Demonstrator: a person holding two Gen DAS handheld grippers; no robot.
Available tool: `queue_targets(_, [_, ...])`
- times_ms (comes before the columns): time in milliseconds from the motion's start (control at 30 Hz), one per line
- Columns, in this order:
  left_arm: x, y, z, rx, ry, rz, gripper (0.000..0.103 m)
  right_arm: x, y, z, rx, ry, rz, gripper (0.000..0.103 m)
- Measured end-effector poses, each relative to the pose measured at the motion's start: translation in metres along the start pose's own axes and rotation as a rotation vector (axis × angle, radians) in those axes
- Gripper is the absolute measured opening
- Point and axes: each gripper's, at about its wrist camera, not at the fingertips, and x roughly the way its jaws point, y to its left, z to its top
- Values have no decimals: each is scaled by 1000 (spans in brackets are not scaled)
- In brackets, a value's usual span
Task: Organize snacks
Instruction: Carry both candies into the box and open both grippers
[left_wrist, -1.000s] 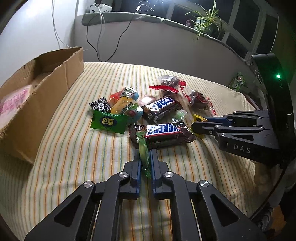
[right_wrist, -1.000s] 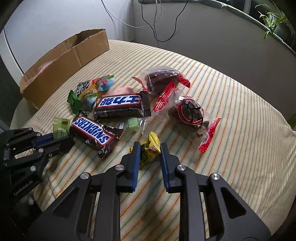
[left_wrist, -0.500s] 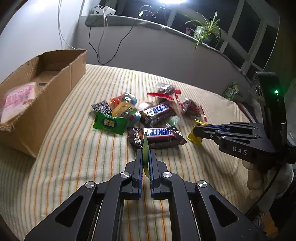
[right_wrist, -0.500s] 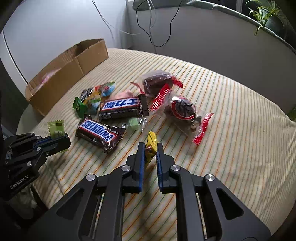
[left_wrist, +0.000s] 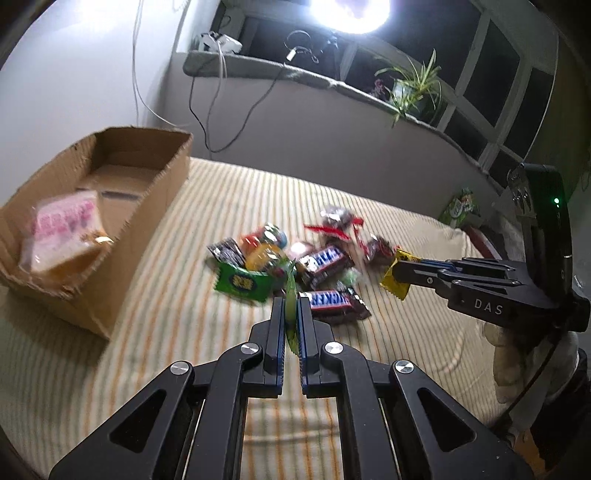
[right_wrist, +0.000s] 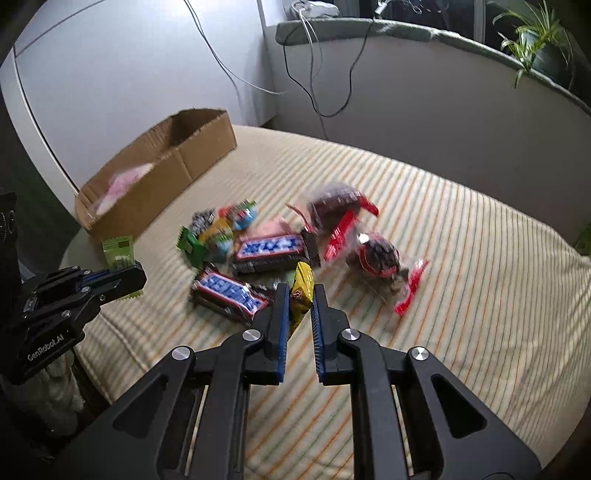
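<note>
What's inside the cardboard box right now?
The cardboard box holds one pink-and-white packet at its near end, over something yellowish. Farther in, bare cardboard floor shows. The near wall hides the bottom corner.

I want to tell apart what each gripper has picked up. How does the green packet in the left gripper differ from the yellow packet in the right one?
The green packet is flat and thin, with a crimped edge; the yellow packet looks puffier and crinkled. The left gripper has its fingers almost together on the green one, while the right gripper leaves a wider gap around the yellow one. Both are small wrapped snacks, held clear of the striped cloth.
</note>
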Motion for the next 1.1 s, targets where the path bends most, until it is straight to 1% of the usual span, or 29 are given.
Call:
queue_targets(200, [-11,21,12,-16,-37,25,5,2,19,22,-37,-20,13,11])
queue_targets(433, [-20,51,25,-36,-76,74,5,11,44,50,-74,-31,34,11])
queue_targets(700, [-28,81,38,-59,-112,126,5,28,78,90,-117,-53,75,11])
queue_targets(867, [-31,96,45,-68,-126,147,5,41,99,117,-140,-63,103,11])
queue_targets(1100, [-28,112,50,-82,-125,156,5,67,121,141,-157,-56,138,11])
